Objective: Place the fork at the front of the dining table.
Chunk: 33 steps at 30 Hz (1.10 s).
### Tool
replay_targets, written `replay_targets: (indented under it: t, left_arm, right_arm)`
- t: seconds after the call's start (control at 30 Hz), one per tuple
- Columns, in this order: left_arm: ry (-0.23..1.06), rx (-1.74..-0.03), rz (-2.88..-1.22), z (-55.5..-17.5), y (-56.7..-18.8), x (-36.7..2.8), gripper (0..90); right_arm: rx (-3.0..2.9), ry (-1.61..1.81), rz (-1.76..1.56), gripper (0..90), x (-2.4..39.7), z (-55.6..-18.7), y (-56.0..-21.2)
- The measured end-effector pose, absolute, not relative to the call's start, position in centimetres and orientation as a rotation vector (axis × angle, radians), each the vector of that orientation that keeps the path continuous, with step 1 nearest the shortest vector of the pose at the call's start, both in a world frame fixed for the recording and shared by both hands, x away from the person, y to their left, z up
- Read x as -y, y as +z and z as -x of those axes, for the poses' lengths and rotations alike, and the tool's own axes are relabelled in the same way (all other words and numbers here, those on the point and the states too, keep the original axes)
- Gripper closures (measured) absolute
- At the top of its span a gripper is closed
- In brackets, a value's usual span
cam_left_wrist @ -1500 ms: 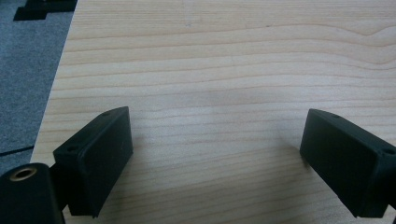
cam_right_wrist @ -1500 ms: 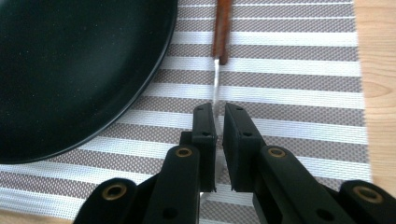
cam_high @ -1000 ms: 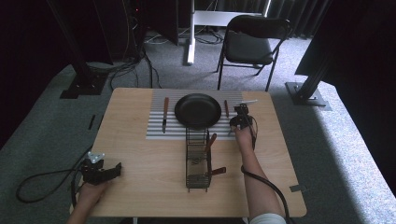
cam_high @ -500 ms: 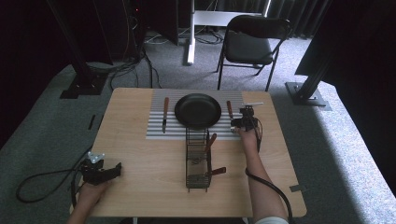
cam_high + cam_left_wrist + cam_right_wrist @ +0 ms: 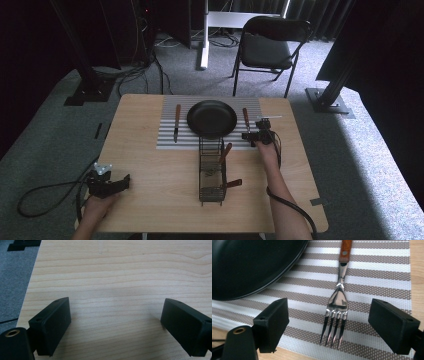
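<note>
Recording studio: dark curtains, rig stands, floor cables.

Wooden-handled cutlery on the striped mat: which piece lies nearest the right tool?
The wooden-handled steel fork right of the black plate; the knife lies on the plate's far side.

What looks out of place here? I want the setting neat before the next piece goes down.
Nothing is spilled or damaged. The fork lies flat on the striped placemat right of the black plate, tines pointing towards the person, slightly slanted rather than square. The right tool, jaws just opened, stands clear of it. The knife lies straight on the left.
</note>
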State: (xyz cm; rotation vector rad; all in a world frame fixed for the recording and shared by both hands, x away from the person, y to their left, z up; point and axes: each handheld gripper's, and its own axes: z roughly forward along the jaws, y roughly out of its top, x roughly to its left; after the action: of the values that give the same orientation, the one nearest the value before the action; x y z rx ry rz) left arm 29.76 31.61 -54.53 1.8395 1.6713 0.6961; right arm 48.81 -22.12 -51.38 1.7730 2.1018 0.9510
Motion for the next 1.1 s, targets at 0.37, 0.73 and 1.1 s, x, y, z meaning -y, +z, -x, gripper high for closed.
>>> replay_targets:
  t: [0.37, 0.73, 1.1]
  left_arm:
    - [0.696, -1.671, -1.840, -29.8, -54.5, -31.6, 9.2]
    - [0.696, -1.671, -1.841, -29.8, -54.5, -31.6, 9.2]
    - [0.696, -1.671, -1.839, -29.8, -54.5, -31.6, 9.2]
  right_arm:
    - [-2.110, 0.992, -1.741, 16.3, 22.3, -47.3, -51.2]
    - [-2.070, 0.998, -1.724, 16.3, 23.9, -45.5, -51.1]
    - [-2.003, 1.029, -1.711, 16.3, 25.6, -43.0, -51.5]
